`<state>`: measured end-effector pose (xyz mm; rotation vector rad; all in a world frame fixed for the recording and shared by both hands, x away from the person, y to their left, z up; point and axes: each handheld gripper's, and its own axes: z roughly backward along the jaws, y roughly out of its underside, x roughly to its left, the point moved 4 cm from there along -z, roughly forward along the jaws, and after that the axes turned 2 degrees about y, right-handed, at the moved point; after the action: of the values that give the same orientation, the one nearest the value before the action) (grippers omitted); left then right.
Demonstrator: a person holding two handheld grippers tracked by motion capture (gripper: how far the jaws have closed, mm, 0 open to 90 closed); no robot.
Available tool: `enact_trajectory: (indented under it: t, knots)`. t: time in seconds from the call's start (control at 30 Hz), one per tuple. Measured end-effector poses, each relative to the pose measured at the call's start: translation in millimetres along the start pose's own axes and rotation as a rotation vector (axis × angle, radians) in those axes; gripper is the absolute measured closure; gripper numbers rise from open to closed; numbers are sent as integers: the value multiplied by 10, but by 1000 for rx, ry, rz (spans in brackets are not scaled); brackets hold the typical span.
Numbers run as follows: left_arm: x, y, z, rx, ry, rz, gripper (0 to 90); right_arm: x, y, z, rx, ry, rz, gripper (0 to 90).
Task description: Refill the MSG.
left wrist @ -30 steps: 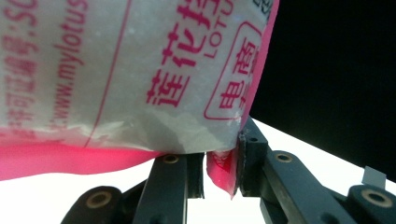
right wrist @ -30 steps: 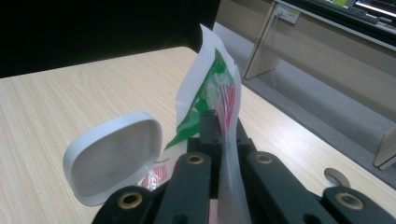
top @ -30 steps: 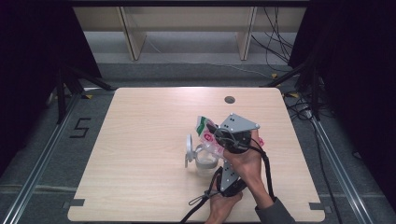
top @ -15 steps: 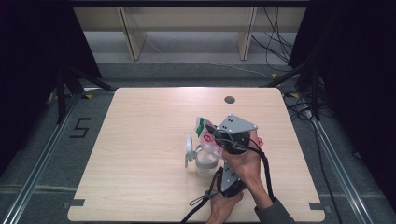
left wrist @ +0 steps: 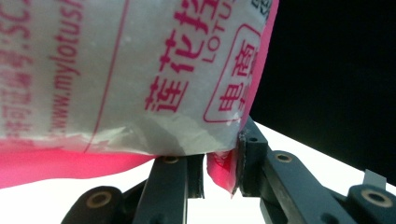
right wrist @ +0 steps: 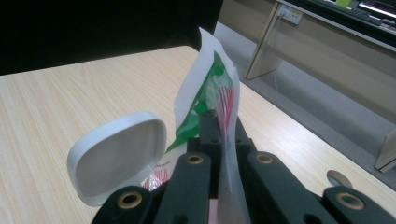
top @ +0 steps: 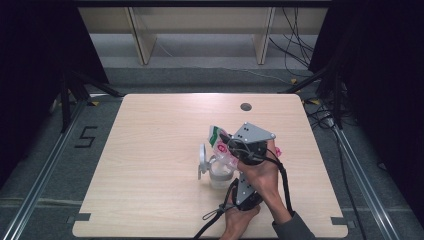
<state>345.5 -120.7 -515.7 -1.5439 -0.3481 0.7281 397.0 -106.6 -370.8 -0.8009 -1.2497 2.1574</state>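
A white, pink and green plastic packet (top: 218, 140) hangs tilted over a clear tub (top: 220, 174) whose white lid (top: 202, 157) stands flipped open at its left. My right gripper (top: 229, 146), with its grey plate on top, is shut on the packet's green-and-white end (right wrist: 208, 88); the lid (right wrist: 116, 156) shows just beyond its jaws. Closer to the table's front edge, my left gripper (top: 244, 192) points up under the right hand; its tips are hidden there. In the left gripper view its jaws (left wrist: 222, 158) pinch the packet's pink seam (left wrist: 219, 170), with the printed packet (left wrist: 140, 70) above.
The light wooden table (top: 150, 150) has a round cable hole (top: 245, 106) near its far edge. Black cables trail from the grippers off the front edge (top: 212, 217). Beyond the table stand a pale shelf unit (top: 200, 30) and dark curtains.
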Motion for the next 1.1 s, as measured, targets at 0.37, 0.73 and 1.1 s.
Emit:
enact_trajectory:
  t: [0.37, 0.73, 1.1]
  knots:
    - [74, 11, 51, 88, -13, -97, 759, 11, -5, -4, -4, 3, 8, 899]
    - [13, 30, 34, 94, 45, -44, 759, 34, -15, -5, -5, 1, 21, 899]
    - [16, 32, 41, 92, 50, -40, 758, 54, -13, -8, -2, 4, 13, 899]
